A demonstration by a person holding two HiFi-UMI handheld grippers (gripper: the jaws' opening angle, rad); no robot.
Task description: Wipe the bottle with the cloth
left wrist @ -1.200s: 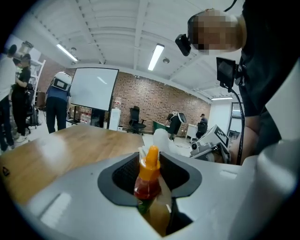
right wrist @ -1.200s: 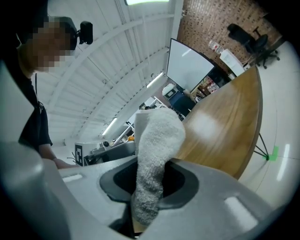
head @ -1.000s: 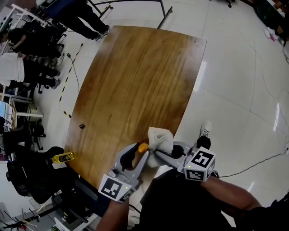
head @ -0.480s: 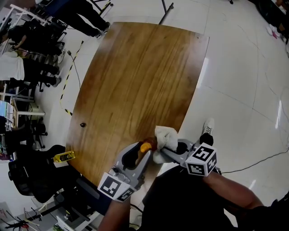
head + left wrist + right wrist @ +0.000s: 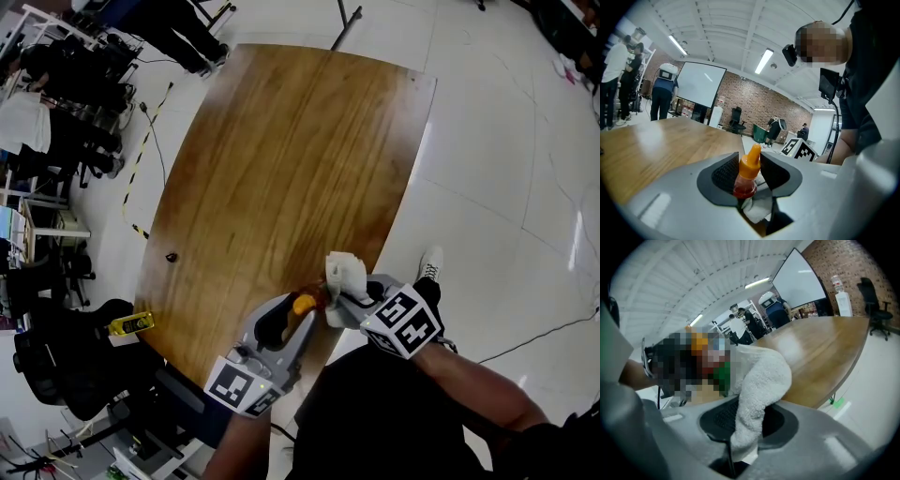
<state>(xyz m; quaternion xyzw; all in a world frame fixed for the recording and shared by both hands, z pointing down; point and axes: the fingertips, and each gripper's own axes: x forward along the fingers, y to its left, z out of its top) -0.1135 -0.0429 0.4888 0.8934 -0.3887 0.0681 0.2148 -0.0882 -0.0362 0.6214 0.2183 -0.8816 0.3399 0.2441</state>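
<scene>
Clamping bottle (image 5: 746,177) at the neck in left gripper (image 5: 296,317), steadying it near table (image 5: 281,169) edge, and pressing cloth (image 5: 761,380), pinched in right gripper (image 5: 344,302), against it for wiping.

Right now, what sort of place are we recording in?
Probably a robotics lab or workshop in an open-plan room. A big white screen stands in front of a brick wall, there are rolling office chairs, and one bare wooden table sits on a glossy tiled floor.

bottle (image 5: 748,171): orange cap, red contents | cloth (image 5: 761,380): white, bunched, touching bottle
</scene>
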